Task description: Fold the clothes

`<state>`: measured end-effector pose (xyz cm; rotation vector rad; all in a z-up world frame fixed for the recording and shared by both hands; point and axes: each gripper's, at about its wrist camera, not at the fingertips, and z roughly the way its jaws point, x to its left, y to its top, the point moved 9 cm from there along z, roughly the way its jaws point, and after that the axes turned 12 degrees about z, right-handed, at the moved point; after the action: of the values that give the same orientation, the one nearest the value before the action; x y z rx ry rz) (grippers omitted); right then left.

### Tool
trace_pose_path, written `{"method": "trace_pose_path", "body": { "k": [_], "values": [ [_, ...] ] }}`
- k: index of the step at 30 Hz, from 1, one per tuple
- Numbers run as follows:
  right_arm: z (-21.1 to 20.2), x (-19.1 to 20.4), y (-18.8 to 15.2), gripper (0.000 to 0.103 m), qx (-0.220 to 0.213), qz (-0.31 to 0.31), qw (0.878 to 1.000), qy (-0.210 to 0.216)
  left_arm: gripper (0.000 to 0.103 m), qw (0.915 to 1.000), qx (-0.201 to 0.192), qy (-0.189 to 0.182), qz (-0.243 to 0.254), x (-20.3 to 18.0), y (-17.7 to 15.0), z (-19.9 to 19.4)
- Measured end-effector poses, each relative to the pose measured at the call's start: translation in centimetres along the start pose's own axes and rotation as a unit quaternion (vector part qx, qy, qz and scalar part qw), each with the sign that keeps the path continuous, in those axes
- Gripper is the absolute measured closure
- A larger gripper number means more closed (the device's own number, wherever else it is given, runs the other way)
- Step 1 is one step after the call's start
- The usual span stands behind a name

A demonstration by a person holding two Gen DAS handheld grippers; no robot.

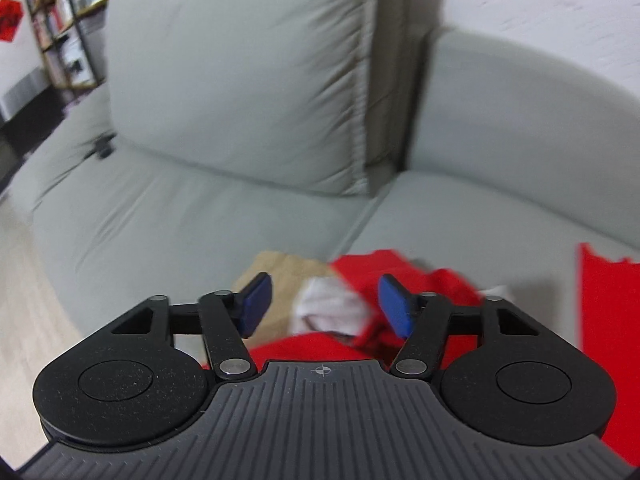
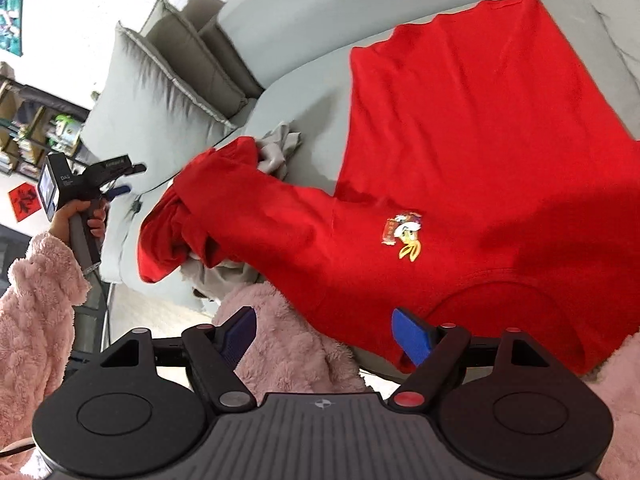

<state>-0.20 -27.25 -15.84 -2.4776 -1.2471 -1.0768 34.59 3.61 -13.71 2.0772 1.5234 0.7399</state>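
A red shirt (image 2: 460, 152) lies spread flat on the grey sofa (image 2: 304, 92), front up, with a small cartoon print (image 2: 404, 234) on the chest and the collar nearest the right tool (image 2: 324, 332). Its body looks smoothed out, but one sleeve runs off toward a crumpled pile (image 2: 188, 216) of red and grey clothes at the seat's edge. No fold shows in the shirt yet, so the task looks to be at its start: the garment is laid out, and the sleeves and body remain to be turned in. The pile appears untouched and wholly unfolded.

The right tool hovers over the near hem by the collar, its blue pads well apart and nothing between them; only the person's pink fleece sleeve (image 2: 288, 344) shows through the gap. The left tool (image 1: 326, 304) points down at the pile, where red cloth (image 1: 432, 280), a white piece (image 1: 328, 304) and a tan piece (image 1: 280, 276) lie heaped together. Its pads stand partly apart with a clear gap, and cloth lies beyond them rather than pinched. That view is blurred, so whether the tips touch the fabric I cannot tell. In the right wrist view the left tool is seen held in a hand (image 2: 76, 216) off to the side, clear of the shirt.

Judging by this, nearly all the folding is still ahead.
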Motion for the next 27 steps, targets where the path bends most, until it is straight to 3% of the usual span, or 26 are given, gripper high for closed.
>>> {"method": "trace_pose_path", "body": {
  "k": [1,2,3,5,8,11,14,17,20,22,23,25,27],
  "values": [
    [-0.1,-0.1,-0.1,0.041,-0.002,-0.004,1.0,0.0,0.081,0.9999,0.002,-0.016,0.003,-0.9,-0.3,-0.3],
    [-0.3,-0.1,-0.1,0.043,-0.006,-0.009,1.0,-0.003,0.087,0.9989,0.012,-0.042,0.015,-2.7,-0.9,-0.4],
    [-0.4,-0.2,-0.2,0.043,-0.01,-0.013,1.0,-0.005,0.087,0.9961,0.03,-0.071,0.044,-5.5,-2.3,-0.1],
    [-0.9,-0.5,-0.1,0.043,-0.022,-0.024,0.999,-0.014,0.087,0.9941,0.037,-0.073,0.071,-7.0,-3.3,0.3],
    [-2.1,-2.0,0.2,0.042,-0.045,-0.033,0.997,-0.045,0.085,0.985,0.067,-0.014,0.158,-8.3,-6.2,1.4],
    [-3.4,-4.1,0.2,0.042,-0.06,-0.029,0.996,-0.067,0.077,0.9795,0.084,0.06,0.173,-7.0,-7.2,0.2],
    [-4.8,-6.7,0.3,0.042,-0.071,-0.018,0.994,-0.086,0.077,0.9736,0.07,0.095,0.195,-6.8,-6.9,-4.0],
    [-5.8,-9.2,0.9,0.042,-0.086,-0.004,0.99,-0.109,0.077,0.9759,0.009,0.054,0.211,-10.1,-6.9,-8.9],
    [-6.1,-10.7,1.5,0.042,-0.098,0.005,0.986,-0.132,0.076,0.9751,-0.022,-0.03,0.219,-15.9,-8.3,-11.7],
    [-5.9,-11.5,1.9,0.042,-0.1,0.005,0.984,-0.15,0.075,0.9705,-0.012,-0.083,0.226,-20.6,-10.1,-12.0],
    [-5.5,-11.8,2.2,0.042,-0.097,-0.001,0.981,-0.165,0.073,0.9693,-0.008,-0.091,0.228,-21.5,-10.5,-11.8],
    [-4.3,-12.1,2.8,0.042,-0.088,-0.028,0.975,-0.204,0.073,0.9604,0.023,-0.118,0.251,-27.4,-13.1,-10.8],
    [-3.2,-12.1,3.6,0.042,-0.089,-0.055,0.968,-0.23,0.073,0.9582,0.041,-0.107,0.262,-30.3,-14.6,-10.1]
  ]
}}
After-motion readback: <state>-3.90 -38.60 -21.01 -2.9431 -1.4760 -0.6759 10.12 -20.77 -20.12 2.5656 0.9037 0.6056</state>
